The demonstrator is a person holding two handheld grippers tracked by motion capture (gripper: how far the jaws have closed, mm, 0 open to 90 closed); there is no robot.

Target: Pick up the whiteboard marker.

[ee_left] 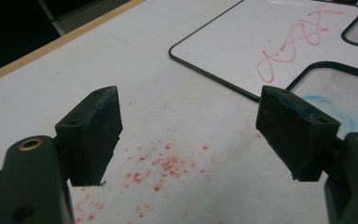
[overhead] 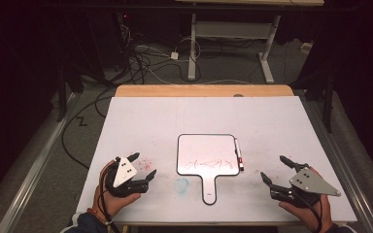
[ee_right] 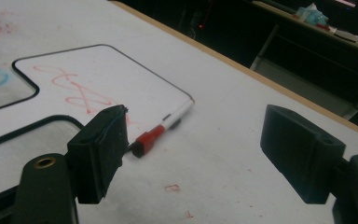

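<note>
A small paddle-shaped whiteboard [overhead: 207,154] with a handle lies at the table's middle, red scribbles [overhead: 208,164] on its lower part. A marker with a red cap [overhead: 239,155] lies along the board's right edge. My left gripper [overhead: 142,166] rests near the front left, held by a hand, jaws wide open and empty, left of the whiteboard [ee_left: 279,42]. My right gripper [overhead: 275,169] rests near the front right, open and empty, right of the marker [ee_right: 161,131] and the whiteboard [ee_right: 98,79].
The white table cover [overhead: 150,121] bears red specks [ee_left: 168,163] under the left gripper and a blue smudge [overhead: 181,184] beside the board's handle. Beyond the far wooden edge [overhead: 204,90] are floor cables [overhead: 145,63] and a desk frame [overhead: 233,39].
</note>
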